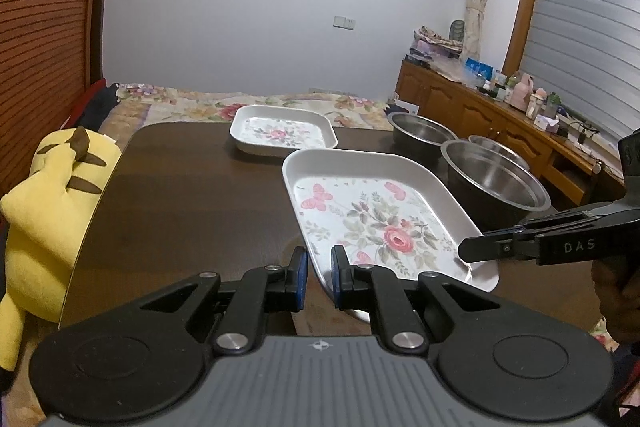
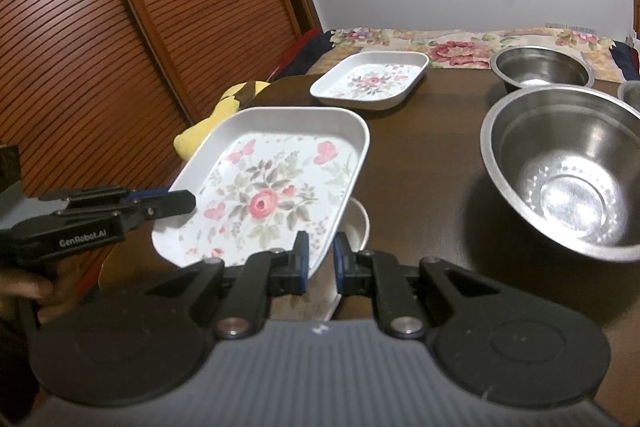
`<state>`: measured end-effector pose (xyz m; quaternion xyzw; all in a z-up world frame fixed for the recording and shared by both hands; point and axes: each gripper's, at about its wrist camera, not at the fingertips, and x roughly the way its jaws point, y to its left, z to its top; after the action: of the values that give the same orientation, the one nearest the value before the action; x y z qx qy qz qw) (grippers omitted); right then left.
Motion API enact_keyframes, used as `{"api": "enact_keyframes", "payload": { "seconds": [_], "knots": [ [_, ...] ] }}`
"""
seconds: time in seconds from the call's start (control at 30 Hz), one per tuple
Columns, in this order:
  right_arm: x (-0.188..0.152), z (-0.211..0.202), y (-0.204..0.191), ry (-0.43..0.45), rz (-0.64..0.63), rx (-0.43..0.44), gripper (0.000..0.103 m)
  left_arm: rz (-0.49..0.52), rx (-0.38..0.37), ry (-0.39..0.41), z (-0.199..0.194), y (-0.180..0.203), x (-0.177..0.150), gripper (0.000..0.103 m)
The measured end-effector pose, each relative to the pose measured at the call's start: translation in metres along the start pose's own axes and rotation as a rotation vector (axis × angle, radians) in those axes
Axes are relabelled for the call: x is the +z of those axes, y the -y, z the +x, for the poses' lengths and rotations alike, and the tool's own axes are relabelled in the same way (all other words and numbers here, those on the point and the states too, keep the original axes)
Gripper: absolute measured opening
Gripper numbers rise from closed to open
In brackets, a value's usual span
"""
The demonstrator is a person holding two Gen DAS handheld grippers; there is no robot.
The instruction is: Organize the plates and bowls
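both grippers pinch the near floral plate (image 1: pixel 372 215) by its rim – the left gripper (image 1: pixel 319 275) at one near corner, the right gripper (image 2: pixel 321 263) at the other – holding it tilted above the dark table (image 1: pixel 192 187), beside 3 steel bowls (image 2: pixel 568 171).

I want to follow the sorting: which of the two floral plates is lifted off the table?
The near floral plate, tilted, with both claws at its near edge: left claw, right claw. The far floral plate lies flat on the table, untouched.
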<state>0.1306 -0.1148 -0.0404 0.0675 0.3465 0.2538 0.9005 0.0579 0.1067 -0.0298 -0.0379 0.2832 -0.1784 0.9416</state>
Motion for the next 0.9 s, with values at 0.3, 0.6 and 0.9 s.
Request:
{"api": "enact_keyframes", "payload": {
  "seconds": [0.3,0.6,0.9],
  "knots": [
    [-0.016,-0.003,-0.005,0.008,0.024,0.004,0.015,-0.030,-0.010,-0.013,-0.005,-0.001,-0.015,0.013],
    [-0.032,-0.002,-0.004,0.058,0.074,-0.003,0.015,-0.029,0.000,-0.035,0.002,0.001,-0.022,0.013],
    [-0.041,-0.005,-0.008,0.097,0.070,-0.031,0.015,-0.021,0.020,-0.043,0.004,0.002,-0.024,0.013]
  ]
}}
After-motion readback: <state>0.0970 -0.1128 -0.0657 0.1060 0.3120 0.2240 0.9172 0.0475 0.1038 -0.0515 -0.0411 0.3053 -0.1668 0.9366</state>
